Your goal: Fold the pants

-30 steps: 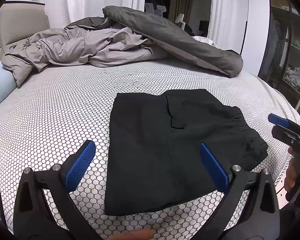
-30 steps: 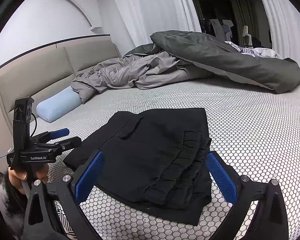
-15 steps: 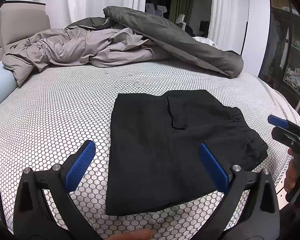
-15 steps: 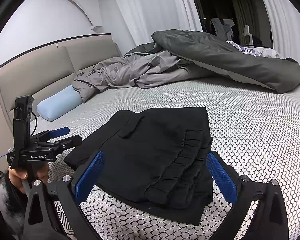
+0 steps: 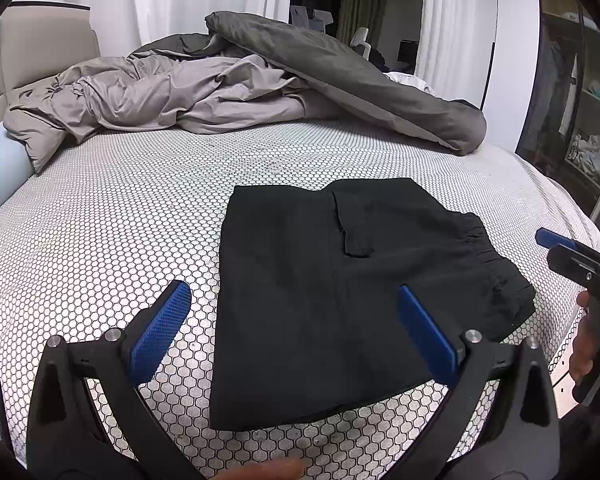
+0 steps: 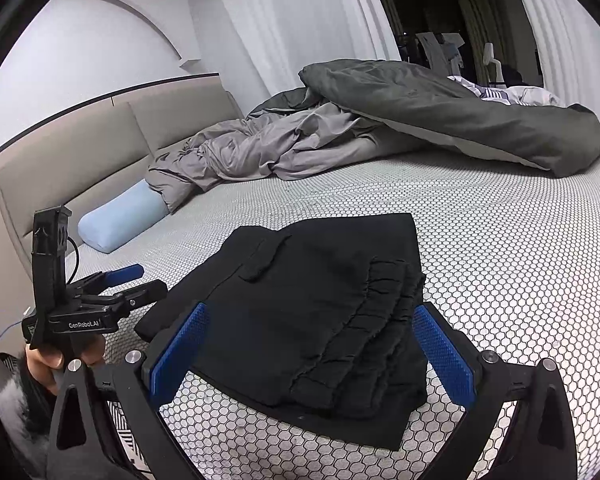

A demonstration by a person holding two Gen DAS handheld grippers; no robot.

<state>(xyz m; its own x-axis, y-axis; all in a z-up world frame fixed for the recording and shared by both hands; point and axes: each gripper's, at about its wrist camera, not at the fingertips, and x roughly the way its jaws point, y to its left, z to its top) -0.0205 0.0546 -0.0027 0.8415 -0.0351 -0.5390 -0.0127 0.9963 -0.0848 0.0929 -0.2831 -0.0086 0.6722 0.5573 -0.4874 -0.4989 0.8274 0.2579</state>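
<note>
Left gripper (image 5: 292,328): blue fingers (image 5: 160,332) spread wide, holding nothing, hovering over the near edge of the pants (image 5: 340,280). Right gripper (image 6: 308,344): fingers (image 6: 440,352) likewise wide apart and empty, above the waistband end of the pants.

Pants: black, folded into a flat squarish bundle, lying on the bed (image 5: 100,240) near its front edge. Honeycomb-print sheet all round them. In the left wrist view the elastic waistband points right, the folded edge left; a pocket flap sits on top toward the far side. Long axis hard to judge, the bundle being nearly square.

Nothing lies between either gripper and the pants.

Beyond the pants: open sheet, then a rumpled grey duvet (image 5: 180,96) across the far side of the bed, a darker one (image 5: 360,80) draped over it. Left of the duvet, a pale blue bolster (image 6: 120,220) against the beige headboard (image 6: 80,152). White curtains (image 6: 300,20) behind.
</note>
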